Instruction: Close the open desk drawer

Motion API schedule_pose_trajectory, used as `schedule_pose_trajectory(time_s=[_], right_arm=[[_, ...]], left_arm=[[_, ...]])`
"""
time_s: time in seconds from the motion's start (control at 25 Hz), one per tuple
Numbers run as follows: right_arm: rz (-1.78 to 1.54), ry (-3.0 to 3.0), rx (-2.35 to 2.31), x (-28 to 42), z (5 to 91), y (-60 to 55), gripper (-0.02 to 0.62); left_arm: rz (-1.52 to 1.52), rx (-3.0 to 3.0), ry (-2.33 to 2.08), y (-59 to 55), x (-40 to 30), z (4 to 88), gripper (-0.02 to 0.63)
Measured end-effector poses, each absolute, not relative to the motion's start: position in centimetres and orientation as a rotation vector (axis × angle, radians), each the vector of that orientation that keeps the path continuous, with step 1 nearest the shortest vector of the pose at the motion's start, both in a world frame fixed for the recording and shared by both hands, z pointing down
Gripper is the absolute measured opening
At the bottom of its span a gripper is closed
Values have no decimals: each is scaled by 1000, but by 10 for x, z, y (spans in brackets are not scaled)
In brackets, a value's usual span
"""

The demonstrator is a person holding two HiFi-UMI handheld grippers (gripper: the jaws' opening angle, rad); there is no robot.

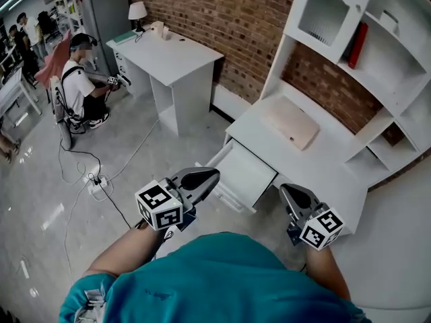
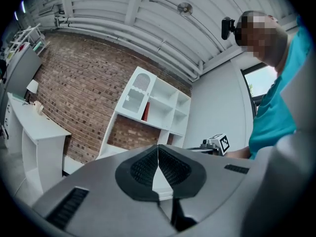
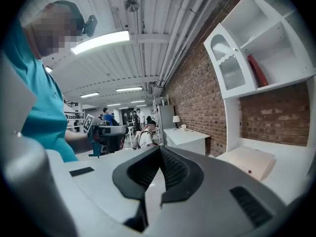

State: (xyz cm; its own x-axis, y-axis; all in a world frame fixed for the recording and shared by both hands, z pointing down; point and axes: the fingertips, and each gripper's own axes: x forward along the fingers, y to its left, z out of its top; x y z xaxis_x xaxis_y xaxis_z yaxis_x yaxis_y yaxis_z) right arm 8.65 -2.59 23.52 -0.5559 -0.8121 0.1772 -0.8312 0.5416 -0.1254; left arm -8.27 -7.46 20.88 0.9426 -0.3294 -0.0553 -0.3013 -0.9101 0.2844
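The drawer [image 1: 244, 173] stands pulled well out of the desk [image 1: 322, 175]. It runs straight away from the desk's front edge toward the person holding the tools, so its slide line is square to that edge. Its front panel is the end farthest from the desk.

Both tools are pinched together with nothing between the pads, as each gripper view shows. The left gripper [image 1: 202, 179] hangs just beside the outer corner of the drawer's front, on the side away from the desk. The right gripper [image 1: 293, 197] sits off the drawer's other flank, closer to the desk's front edge.

I judge the left one better placed to push. It is already on the far side of the panel from the desk, and a shove toward the desk would follow the slide. How high either tool rides above the drawer cannot be told.

The drawer looks empty, so nothing inside should snag. A flat pale pad [image 1: 291, 124] lies on the desk top, back from the edge and clear of the drawer's path. The floor on the side away from the desk gives the person room to step in.
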Motion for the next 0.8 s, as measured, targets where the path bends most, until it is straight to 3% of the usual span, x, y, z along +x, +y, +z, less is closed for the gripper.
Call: schedule_pose_trajectory(time_s=[0.8], right_arm=[[383,-2776,1003,123,308,-101,21]], left_arm=[[-82,2657,-823,-115,-23,259,15]])
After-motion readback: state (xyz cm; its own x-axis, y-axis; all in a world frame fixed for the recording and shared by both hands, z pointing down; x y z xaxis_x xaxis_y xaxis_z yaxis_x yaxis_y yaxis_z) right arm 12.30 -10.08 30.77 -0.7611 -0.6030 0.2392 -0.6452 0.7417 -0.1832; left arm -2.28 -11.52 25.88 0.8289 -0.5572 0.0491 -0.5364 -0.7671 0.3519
